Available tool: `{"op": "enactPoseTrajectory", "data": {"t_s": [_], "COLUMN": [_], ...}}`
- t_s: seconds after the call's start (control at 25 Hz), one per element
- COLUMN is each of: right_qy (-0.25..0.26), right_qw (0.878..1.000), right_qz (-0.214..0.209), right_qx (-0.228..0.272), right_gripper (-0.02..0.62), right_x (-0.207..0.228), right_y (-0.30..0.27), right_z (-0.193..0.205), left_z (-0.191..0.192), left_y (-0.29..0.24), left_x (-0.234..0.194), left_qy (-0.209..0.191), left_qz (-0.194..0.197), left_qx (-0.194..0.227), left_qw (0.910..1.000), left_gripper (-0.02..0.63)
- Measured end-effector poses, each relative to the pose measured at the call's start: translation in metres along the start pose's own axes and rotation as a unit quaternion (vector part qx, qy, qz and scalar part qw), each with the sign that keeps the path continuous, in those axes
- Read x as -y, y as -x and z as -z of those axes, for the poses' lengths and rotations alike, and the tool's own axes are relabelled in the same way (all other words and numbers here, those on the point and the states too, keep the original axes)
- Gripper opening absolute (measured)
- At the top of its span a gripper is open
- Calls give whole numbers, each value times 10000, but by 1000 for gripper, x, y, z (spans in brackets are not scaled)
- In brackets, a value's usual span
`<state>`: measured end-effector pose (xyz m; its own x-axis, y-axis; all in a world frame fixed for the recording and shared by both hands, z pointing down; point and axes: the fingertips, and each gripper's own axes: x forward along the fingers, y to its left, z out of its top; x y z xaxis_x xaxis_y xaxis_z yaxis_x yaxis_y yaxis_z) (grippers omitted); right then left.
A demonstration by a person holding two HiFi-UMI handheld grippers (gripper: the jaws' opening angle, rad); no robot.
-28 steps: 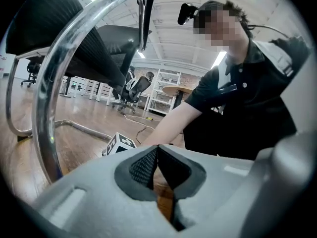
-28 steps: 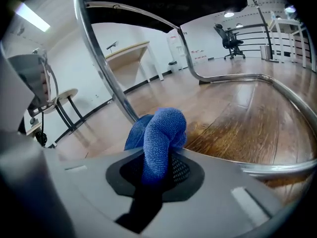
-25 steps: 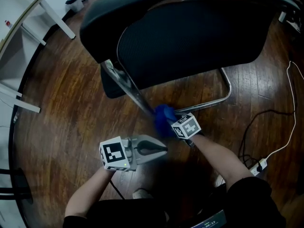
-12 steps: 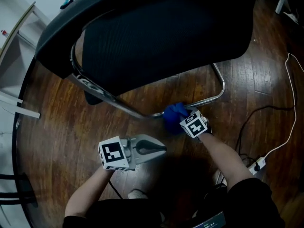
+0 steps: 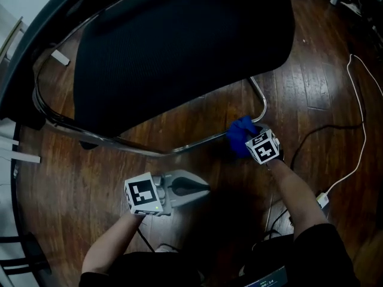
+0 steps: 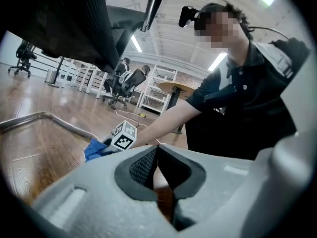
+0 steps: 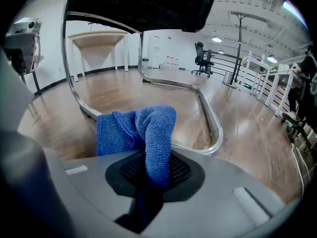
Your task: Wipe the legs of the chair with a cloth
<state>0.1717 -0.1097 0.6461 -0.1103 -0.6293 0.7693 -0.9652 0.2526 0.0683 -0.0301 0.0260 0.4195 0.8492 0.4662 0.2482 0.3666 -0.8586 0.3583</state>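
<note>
Nearest you, your left gripper [image 5: 206,188] hangs over the wooden floor [image 5: 78,172]. Its jaws are pressed together with nothing between them, well apart from the chair. A little farther, off to the right, your right gripper [image 5: 248,139] has its jaws clamped on the blue cloth [image 5: 239,135]. The bunched cloth sits right at the curved corner of the chrome leg [image 5: 179,149], low by the floor. Beyond that, the black seat [image 5: 179,46] fills the view, and a white cable [image 5: 359,124] trails along the right.
</note>
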Motion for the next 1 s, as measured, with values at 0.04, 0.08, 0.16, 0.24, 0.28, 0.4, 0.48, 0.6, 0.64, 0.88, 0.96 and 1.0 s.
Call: {"op": "enactPoseTrajectory", "data": {"t_s": [0.04, 0.08, 0.16, 0.24, 0.28, 0.4, 0.48, 0.6, 0.64, 0.88, 0.96, 1.0], "right_qy": [31, 34, -83, -334, -459, -633, -787, -1295, -1317, -907, -735, -654], "right_qw": [10000, 10000, 9997, 9983, 9970, 9938, 9897, 9779, 9777, 9924, 9959, 9969], "right_qz": [41, 83, 219, 479, 625, 918, 1195, 1622, 1612, 763, 351, 153], "right_qx": [-26, -30, -1, 22, 25, 34, 101, 257, 273, 326, 384, 417], "right_gripper": [60, 60, 60, 58, 58, 58, 58, 57, 58, 54, 54, 54], "right_x": [6, 11, 21, 35, 42, 55, 62, 79, 78, 4, -36, -57], "right_y": [2, 3, 5, 9, 11, 15, 19, 27, 26, 1, -11, -16], "right_z": [1, 2, 4, 9, 12, 11, 9, 5, 0, -39, -55, -62], "left_z": [1, 2, 3, 3, 2, -5, -7, -7, -7, 0, 0, 0], "left_y": [-1, -2, -1, 2, 4, 10, 15, 22, 25, 44, 52, 55], "left_x": [-1, -2, -4, -3, -3, -4, -3, 1, 3, 19, 22, 23], "left_qy": [8, 23, 46, 62, 96, 206, 172, 134, 126, 68, 30, 14], "left_qz": [22, 29, 19, 8, 2, -3, -25, -42, -34, 31, -23, -50], "left_qx": [-1, 7, 17, 52, 113, 358, 398, 429, 424, 403, 419, 428], "left_qw": [10000, 10000, 10000, 10000, 9999, 9991, 9991, 9990, 9990, 9992, 9991, 9991], "left_gripper": [0, 0, 0, 0, 0, 0, 0, 0, 0, 0, 0, 0]}}
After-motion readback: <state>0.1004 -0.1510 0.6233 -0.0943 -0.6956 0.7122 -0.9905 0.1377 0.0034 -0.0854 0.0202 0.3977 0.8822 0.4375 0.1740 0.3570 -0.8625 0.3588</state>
